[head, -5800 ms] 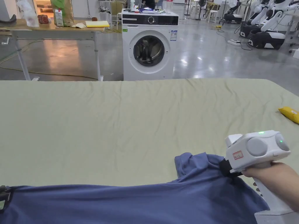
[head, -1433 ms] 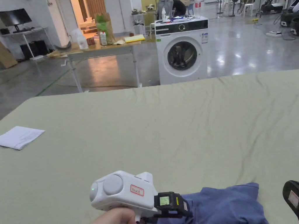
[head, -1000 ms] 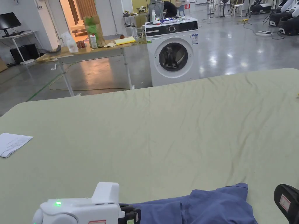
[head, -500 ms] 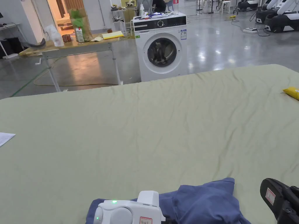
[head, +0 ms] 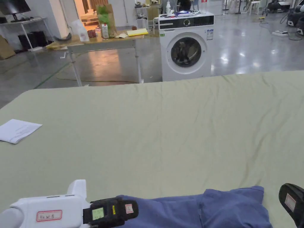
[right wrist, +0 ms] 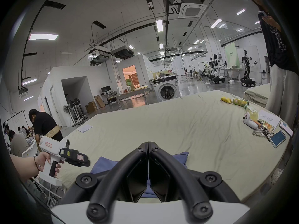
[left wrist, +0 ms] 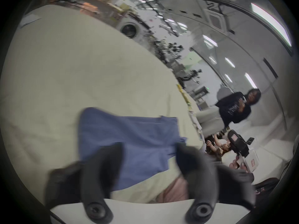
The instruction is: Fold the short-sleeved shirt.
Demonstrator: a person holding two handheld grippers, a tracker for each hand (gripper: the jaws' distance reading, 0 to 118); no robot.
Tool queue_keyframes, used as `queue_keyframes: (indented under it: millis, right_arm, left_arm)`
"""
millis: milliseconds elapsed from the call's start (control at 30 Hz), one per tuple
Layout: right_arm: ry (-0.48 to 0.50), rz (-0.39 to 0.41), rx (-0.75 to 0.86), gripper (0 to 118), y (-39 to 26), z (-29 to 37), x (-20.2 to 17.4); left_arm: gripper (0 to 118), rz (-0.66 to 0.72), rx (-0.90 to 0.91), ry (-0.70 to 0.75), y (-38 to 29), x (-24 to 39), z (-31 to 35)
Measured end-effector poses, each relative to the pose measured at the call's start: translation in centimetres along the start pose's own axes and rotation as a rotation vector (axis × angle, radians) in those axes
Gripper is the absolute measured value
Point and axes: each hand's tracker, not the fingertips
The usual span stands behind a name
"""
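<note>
Left gripper [left wrist: 148, 156], lower centre: jaws spread apart over the blue shirt [left wrist: 129, 137], which lies on the pale green sheet [left wrist: 72, 75].

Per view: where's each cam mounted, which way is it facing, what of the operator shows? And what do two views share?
Head view: on the person's head, facing across the bed toward the washing machine; left claw low left.
Left gripper view: on the left claw, jaws open, tilted over the blue shirt.
Right gripper view: on the right claw, jaws shut, facing along the bed.
Shared: head and right gripper views both show the washing machine and shirt.
</note>
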Motion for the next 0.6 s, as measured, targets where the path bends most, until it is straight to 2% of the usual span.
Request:
queue_keyframes:
  millis: [33,67,167,300,400,467,600]
  right_arm:
    - [0.002,0.001,-0.003,0,0.0,-0.2,-0.2]
    - [0.004,0.002,-0.009,0,-0.1,-0.4,-0.5]
    - [0.022,-0.007,-0.029,0,-0.2,-1.1,-1.0]
    - [0.034,0.004,-0.058,0,-0.3,-1.8,-2.0]
    - [0.036,0.028,-0.076,0,-0.3,-2.1,-2.8]
    - [0.035,0.038,-0.082,0,-0.2,-2.2,-3.2]
    - [0.034,0.044,-0.087,0,0.1,-2.4,-3.5]
  left_arm:
    - [87,0.039,-0.013,0.012,0.1,-1.5,0.8]
    - [90,0.077,-0.002,0.029,-0.2,-3.0,1.3]
    - [90,0.170,0.004,0.010,-0.2,-7.0,2.3]
    - [90,0.271,-0.060,-0.051,-1.0,-10.4,-0.2]
    - [90,0.355,-0.034,-0.231,-0.8,-10.9,-3.3]
    - [90,0.407,-0.065,-0.281,-0.5,-10.4,-5.8]
    - [90,0.365,-0.162,-0.382,-0.5,-8.8,-10.2]
